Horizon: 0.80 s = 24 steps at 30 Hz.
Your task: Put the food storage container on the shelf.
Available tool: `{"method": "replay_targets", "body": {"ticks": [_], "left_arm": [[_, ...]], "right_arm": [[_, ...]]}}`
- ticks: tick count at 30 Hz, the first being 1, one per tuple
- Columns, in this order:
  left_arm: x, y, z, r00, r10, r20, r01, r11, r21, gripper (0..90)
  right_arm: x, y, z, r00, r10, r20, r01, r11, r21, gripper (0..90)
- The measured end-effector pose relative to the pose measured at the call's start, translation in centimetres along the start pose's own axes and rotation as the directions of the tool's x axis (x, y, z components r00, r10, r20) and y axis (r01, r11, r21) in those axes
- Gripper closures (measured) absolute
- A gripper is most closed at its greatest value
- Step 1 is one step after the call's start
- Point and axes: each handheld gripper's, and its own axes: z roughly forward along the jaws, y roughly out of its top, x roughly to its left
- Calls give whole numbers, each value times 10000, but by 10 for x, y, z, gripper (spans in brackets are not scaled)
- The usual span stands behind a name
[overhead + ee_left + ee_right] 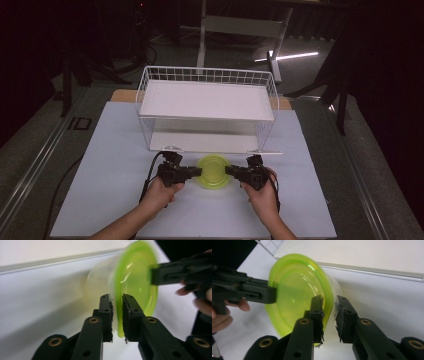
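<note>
A round clear container with a yellow-green lid point(213, 171) is held between both grippers just in front of the wire rack. My left gripper point(199, 171) is shut on the lid's left rim. In the left gripper view its jaws point(117, 302) pinch the green edge of the container point(132, 282). My right gripper point(227, 170) is shut on the opposite rim. In the right gripper view its jaws point(329, 305) straddle the edge of the container point(297, 295). The container is tipped on its side relative to both gripper cameras. Each gripper view also shows the other gripper on the far rim point(153, 275) point(273, 293).
A white wire rack point(207, 107) with two white shelves stands right behind the container, its front lip a short way off. The white mat point(115, 200) covers the table. A black cable point(149, 177) trails from the left gripper. Dark floor and stands surround the table.
</note>
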Motion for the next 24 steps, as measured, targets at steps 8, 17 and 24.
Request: {"method": "replay_targets", "body": {"ticks": [8, 17, 24], "left_arm": [[-8, 6, -17, 9972, 631, -400, -671, 9918, -1087, 810], [1, 19, -23, 9946, 665, -803, -791, 9830, -1656, 809], [13, 23, -13, 9926, 655, -1027, -817, 9833, -1629, 809]], "right_arm": [[19, 12, -11, 9979, -616, 220, 627, 9963, -580, 800], [26, 31, -6, 9970, -683, 369, 715, 9929, -947, 800], [18, 36, 10, 9978, -480, 463, 521, 9944, -919, 799]]}}
